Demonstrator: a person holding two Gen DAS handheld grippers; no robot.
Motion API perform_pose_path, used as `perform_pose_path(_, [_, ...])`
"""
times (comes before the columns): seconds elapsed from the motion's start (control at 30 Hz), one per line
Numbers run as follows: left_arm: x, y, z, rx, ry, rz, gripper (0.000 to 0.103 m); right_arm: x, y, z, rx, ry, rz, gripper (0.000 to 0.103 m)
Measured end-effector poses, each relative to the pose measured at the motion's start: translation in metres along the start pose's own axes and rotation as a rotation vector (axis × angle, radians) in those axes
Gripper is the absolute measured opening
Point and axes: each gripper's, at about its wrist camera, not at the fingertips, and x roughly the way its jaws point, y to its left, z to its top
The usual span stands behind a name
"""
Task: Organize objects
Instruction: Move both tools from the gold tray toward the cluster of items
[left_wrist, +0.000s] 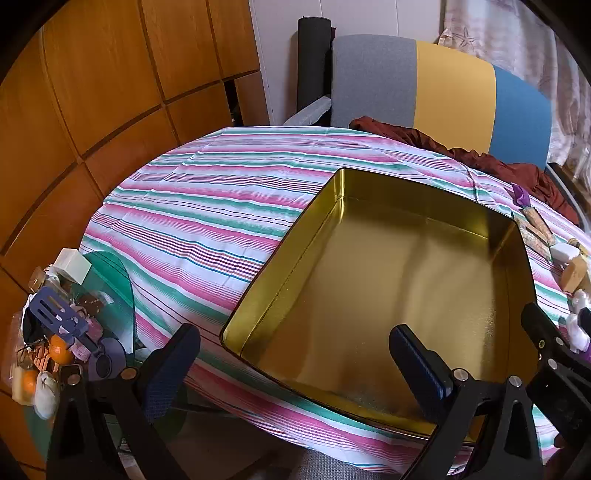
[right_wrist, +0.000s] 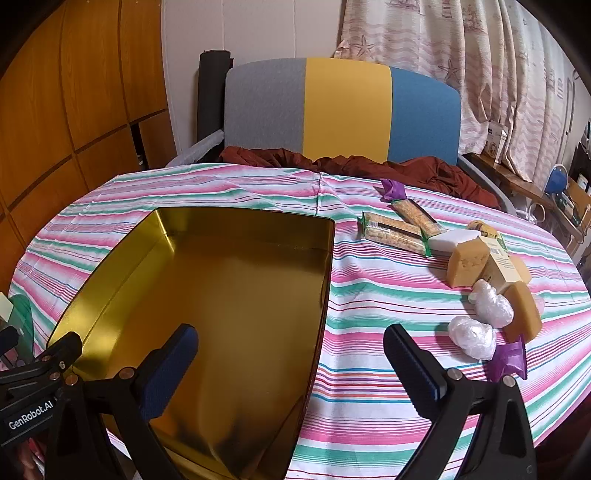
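right gripper (right_wrist: 290, 363) hanging spread, empty | left gripper (left_wrist: 295, 363) likewise | tin (right_wrist: 328, 258) empty | bars (right_wrist: 397, 234) likely light, crinkly: pinching mid-length

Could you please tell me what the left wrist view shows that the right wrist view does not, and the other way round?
Only the left wrist view shows the cluttered glass side table with a purple spatula and oranges.

Only the right wrist view shows the whole group of loose items: cheese blocks, white wrapped bundles and a purple wrapper; the left view catches just part of that group at its edge.

Both show the empty gold tin on the striped tablecloth, the snack bars, the tricolour chair, and open jaws holding nothing.
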Motion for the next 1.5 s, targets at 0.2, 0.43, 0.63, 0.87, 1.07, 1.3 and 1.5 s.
perform_pose_path(0.2, [-0.001,-0.004,0.000,0.009,-0.005,-0.002,0.103,-0.002,-0.004,-0.001,0.003,-0.001,-0.001,0.102])
perform_pose_path(0.43, [-0.007,-0.018,-0.002,0.034,-0.026,-0.020,0.103,-0.007,-0.015,-0.001,0.019,-0.018,0.018,0.102])
perform_pose_path(0.63, [-0.007,-0.034,-0.003,0.070,-0.016,-0.043,0.103,-0.011,-0.031,-0.002,0.038,-0.030,0.024,0.102])
perform_pose_path(0.87, [-0.013,-0.063,-0.007,0.128,-0.011,-0.117,0.103,-0.018,-0.071,-0.011,0.076,-0.056,-0.036,0.101])
perform_pose_path(1.07, [-0.023,-0.096,-0.010,0.177,0.005,-0.275,0.103,-0.023,-0.123,-0.024,0.163,-0.053,-0.122,0.097])
perform_pose_path(1.3, [-0.040,-0.140,-0.024,0.221,0.060,-0.520,0.103,-0.033,-0.210,-0.056,0.293,-0.048,-0.283,0.096])
perform_pose_path(1.5, [-0.063,-0.187,-0.046,0.380,-0.022,-0.545,0.103,-0.044,-0.271,-0.088,0.403,-0.046,-0.325,0.094])
